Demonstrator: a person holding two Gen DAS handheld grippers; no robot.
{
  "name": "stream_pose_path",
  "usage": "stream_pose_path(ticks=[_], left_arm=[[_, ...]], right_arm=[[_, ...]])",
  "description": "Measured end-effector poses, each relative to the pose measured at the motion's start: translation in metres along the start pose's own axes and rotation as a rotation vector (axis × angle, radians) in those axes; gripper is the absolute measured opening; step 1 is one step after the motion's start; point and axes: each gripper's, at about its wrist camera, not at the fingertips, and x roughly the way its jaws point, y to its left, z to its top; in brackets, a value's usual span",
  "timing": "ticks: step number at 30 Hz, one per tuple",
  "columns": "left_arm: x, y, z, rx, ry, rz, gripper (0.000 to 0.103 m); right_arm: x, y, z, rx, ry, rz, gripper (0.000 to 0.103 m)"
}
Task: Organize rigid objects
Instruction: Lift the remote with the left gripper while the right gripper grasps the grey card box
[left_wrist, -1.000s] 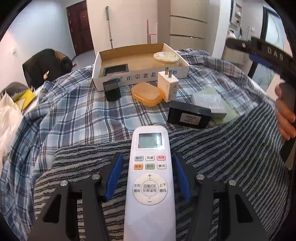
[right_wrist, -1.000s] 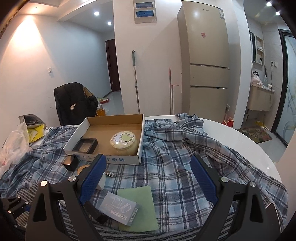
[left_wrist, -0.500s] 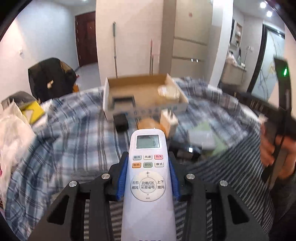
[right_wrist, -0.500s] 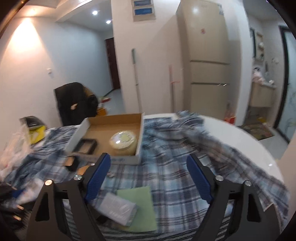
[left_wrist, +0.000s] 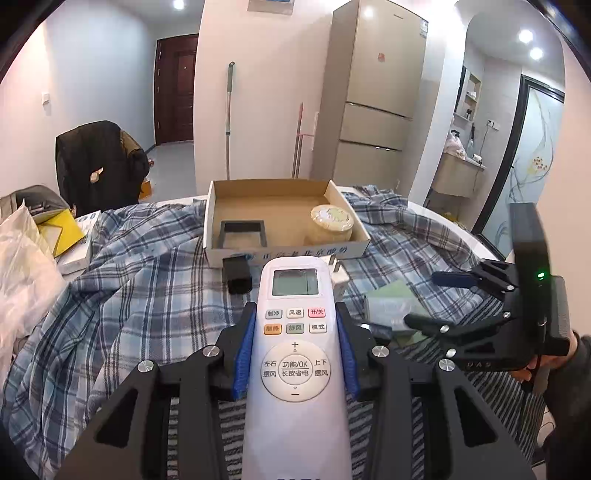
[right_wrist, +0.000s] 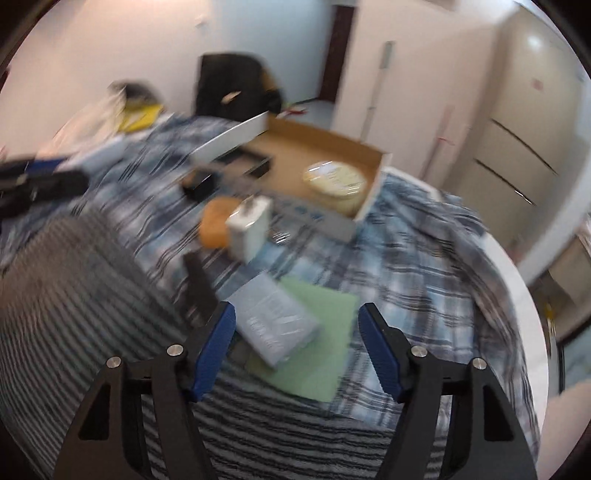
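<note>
The left hand-held gripper (left_wrist: 295, 363) pinches a long white air-conditioner remote control with a small screen and round keypad (left_wrist: 295, 354) between its blue pads, lifted above a table draped in blue plaid cloth (left_wrist: 147, 295). Beyond it sits an open shallow cardboard box (left_wrist: 284, 254) holding a round cream lidded tub (left_wrist: 331, 223) and a black rectangular frame (left_wrist: 242, 234). This sharp view also shows the right hand-held gripper (left_wrist: 432, 299) from the side, at the right edge.

The right wrist view, blurred, shows what the remote hides: an orange oval case (right_wrist: 218, 221), a white plug adapter (right_wrist: 249, 232), and a grey flat box (right_wrist: 273, 325) lying on a pale green square card (right_wrist: 325, 354). The right gripper's jaws, which have just been closing, stand apart above that grey box, gripping nothing.
</note>
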Motion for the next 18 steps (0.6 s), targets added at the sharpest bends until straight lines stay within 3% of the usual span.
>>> stream_pose_path(ticks=[6,8,11,12,13,15,18], left_arm=[[-0.004,0.004,-0.007,-0.001,0.047,-0.028,0.042],[-0.008,0.004,-0.008,-0.005,0.057,-0.061,0.042],[-0.014,-0.002,-0.007,0.026,0.028,-0.051,0.042],[-0.015,-0.003,-0.007,0.031,0.022,-0.049,0.042],[-0.015,-0.003,-0.005,0.026,0.025,-0.051,0.042],[-0.015,-0.002,-0.004,0.027,0.029,-0.042,0.042],[-0.019,-0.004,-0.003,0.060,0.024,-0.032,0.042]], right_arm=[[0.040,0.016,0.005,-0.068,0.152,-0.048,0.068],[0.045,0.015,0.006,-0.059,0.157,-0.051,0.067],[0.045,0.014,0.010,-0.044,0.130,-0.012,0.064],[0.044,0.012,0.013,-0.037,0.125,-0.005,0.051],[0.044,0.010,0.014,-0.024,0.127,-0.014,0.047],[0.044,0.004,0.017,0.031,0.133,-0.039,0.047],[0.034,-0.014,0.011,0.146,0.128,-0.001,0.047]])
